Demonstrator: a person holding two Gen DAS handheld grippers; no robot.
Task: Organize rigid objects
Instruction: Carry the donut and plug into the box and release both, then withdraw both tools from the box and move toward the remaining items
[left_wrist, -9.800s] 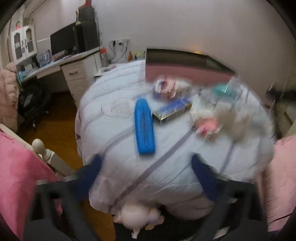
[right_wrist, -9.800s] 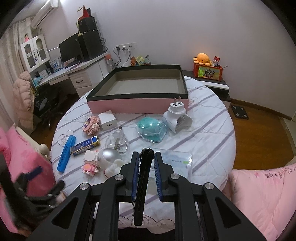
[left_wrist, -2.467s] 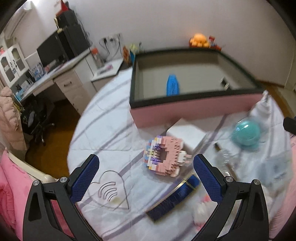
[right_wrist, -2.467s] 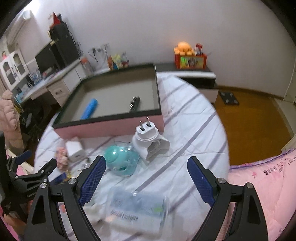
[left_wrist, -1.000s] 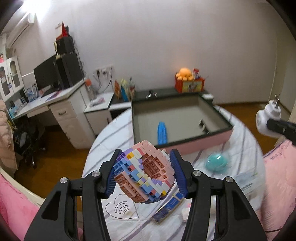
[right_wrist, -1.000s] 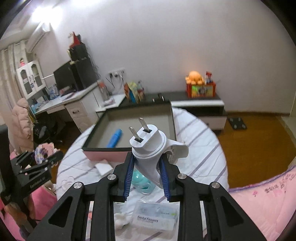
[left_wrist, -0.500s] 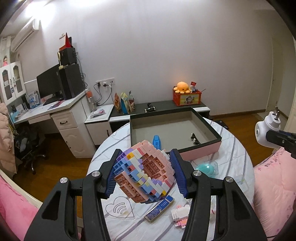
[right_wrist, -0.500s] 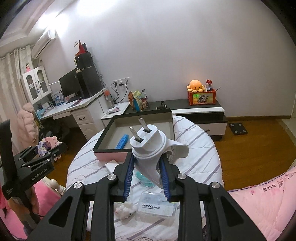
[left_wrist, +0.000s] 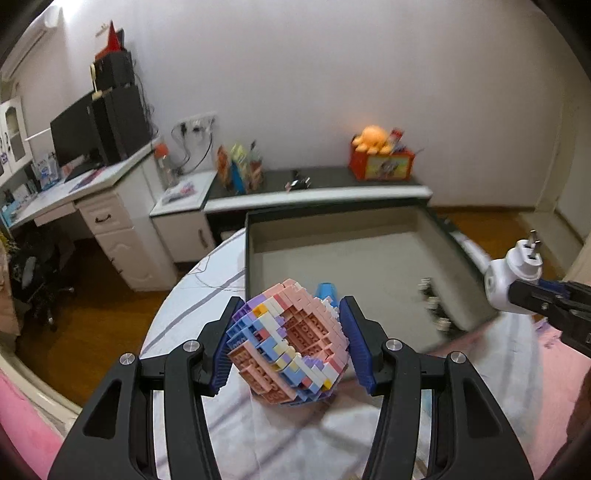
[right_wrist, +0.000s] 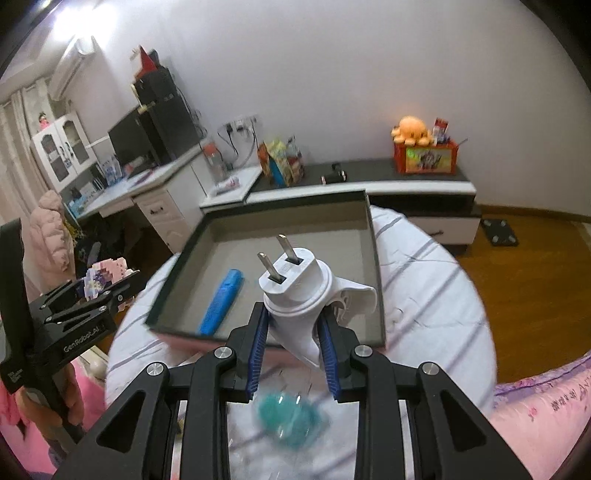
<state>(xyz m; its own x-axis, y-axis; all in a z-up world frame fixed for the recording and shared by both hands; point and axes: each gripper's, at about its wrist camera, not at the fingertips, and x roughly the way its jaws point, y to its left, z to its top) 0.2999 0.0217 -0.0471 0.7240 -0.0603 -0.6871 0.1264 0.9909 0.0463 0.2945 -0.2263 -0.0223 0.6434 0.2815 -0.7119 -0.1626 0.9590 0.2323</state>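
Your left claw (left_wrist: 288, 347) is clamped on the pastel brick model (left_wrist: 290, 341), a rounded build of pink, purple, blue and cream bricks, with both blue pads pressed against its sides. You hold it in the air over the near edge of the round surface (left_wrist: 192, 295) with its striped white cloth, just in front of the shallow box (left_wrist: 369, 251). Your right claw (right_wrist: 293, 332) grips the white plug adapter (right_wrist: 301, 291) by its narrow lower body, the two metal prongs pointing up and away from you, above the box's near wall. From the left wrist view that adapter (left_wrist: 511, 273) and the right claw (left_wrist: 546, 302) show at the right edge, past the box's right wall. Inside the box, a blue case (right_wrist: 221, 301) lies on the grey floor toward the near left side, and a small dark object (left_wrist: 434, 302) lies near the right wall, too blurred to identify. A teal heart-shaped item (right_wrist: 290, 417) sits on the cloth under your right claw, blurred. From the right wrist view, your left claw (right_wrist: 101, 286) with the brick model (right_wrist: 105, 275) appears at the left, beside the surface's edge.
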